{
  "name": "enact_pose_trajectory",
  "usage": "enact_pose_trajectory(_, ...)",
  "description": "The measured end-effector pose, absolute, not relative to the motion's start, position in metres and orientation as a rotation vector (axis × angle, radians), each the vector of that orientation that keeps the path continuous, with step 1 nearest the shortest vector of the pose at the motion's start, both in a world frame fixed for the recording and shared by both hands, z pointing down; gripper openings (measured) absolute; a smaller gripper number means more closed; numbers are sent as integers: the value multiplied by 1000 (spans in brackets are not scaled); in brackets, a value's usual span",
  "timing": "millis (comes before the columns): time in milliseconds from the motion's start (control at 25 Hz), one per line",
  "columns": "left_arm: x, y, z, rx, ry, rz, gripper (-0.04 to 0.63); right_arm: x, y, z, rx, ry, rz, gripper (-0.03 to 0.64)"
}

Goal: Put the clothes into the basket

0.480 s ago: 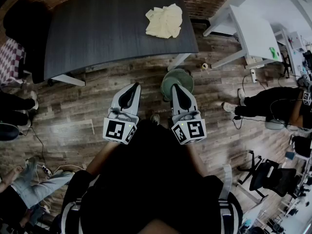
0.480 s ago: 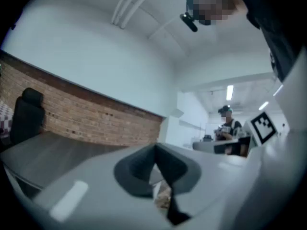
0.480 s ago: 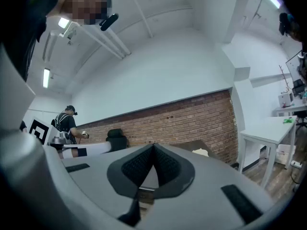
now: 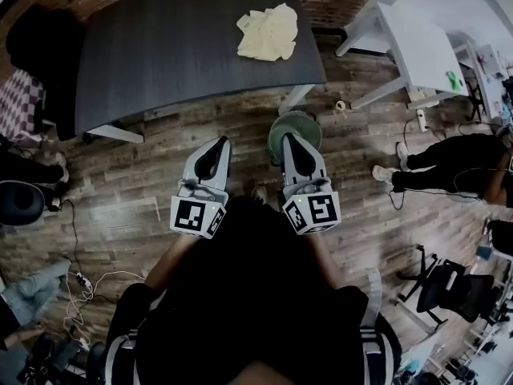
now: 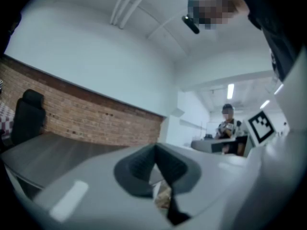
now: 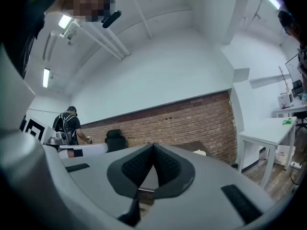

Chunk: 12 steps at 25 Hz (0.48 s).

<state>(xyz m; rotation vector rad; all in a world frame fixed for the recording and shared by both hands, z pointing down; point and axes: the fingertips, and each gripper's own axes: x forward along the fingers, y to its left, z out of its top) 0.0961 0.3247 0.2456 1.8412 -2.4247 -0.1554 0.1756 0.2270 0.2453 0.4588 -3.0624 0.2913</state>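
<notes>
Left gripper [image 4: 220, 143], right gripper [image 4: 290, 139]: jaws closed, nothing held, level, side by side. Green round basket [image 4: 309, 128] (identity judged) on floor just beyond right gripper. Clothes [image 4: 268, 32]: pale crumpled heap on dark table [image 4: 160, 54], well apart. Likely light, limp; pinch raised fold.

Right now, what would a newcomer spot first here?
The pale yellow cloth lies crumpled on the far right part of the dark table. Nearer, the left gripper and right gripper are held level side by side, both shut and empty. A green basket stands on the wood floor between them and the table, partly hidden by the right gripper.
</notes>
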Motion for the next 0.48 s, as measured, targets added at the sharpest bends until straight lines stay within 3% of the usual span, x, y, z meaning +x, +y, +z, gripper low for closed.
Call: enact_pose_trajectory(480, 131, 297, 254, 1825, -2427, -126, 6, 208, 211, 259, 418, -3057, 306, 5)
